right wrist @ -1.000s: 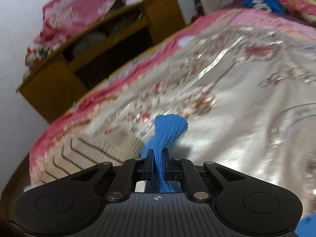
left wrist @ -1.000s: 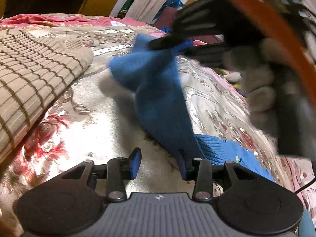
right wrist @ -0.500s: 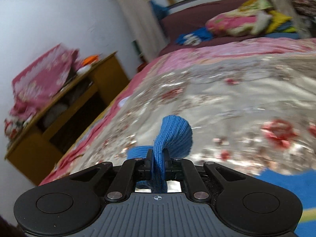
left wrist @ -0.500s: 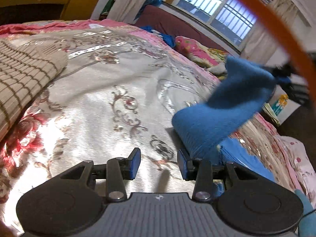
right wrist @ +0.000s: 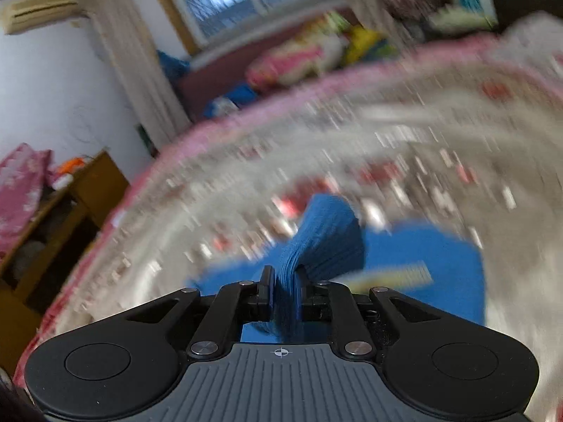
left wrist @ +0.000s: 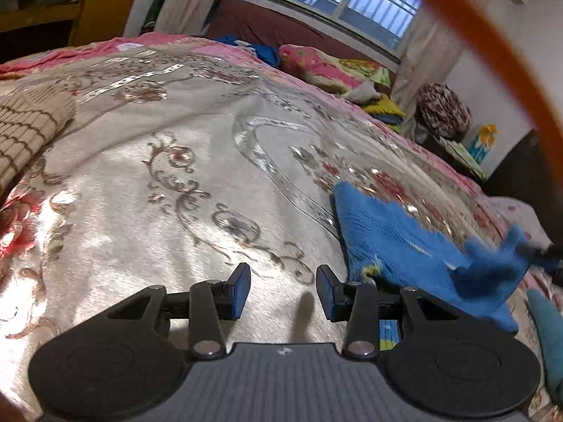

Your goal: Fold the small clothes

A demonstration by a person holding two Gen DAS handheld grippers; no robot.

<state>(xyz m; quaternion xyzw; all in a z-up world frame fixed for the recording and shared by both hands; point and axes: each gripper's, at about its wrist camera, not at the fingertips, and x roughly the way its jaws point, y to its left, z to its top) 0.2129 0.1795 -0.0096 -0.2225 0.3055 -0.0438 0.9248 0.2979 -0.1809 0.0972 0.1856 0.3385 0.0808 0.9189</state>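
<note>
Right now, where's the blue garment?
The blue garment lies on the floral bedspread, low and right in the left wrist view, just right of the open left gripper. One bunched end is pinched in the right gripper.

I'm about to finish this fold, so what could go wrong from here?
The right tongs pinch only a bunched ridge of the blue garment, so it may slip out or land creased. The left tongs are open and hold nothing, so the garment's lower layer could drag on the bedspread.
</note>
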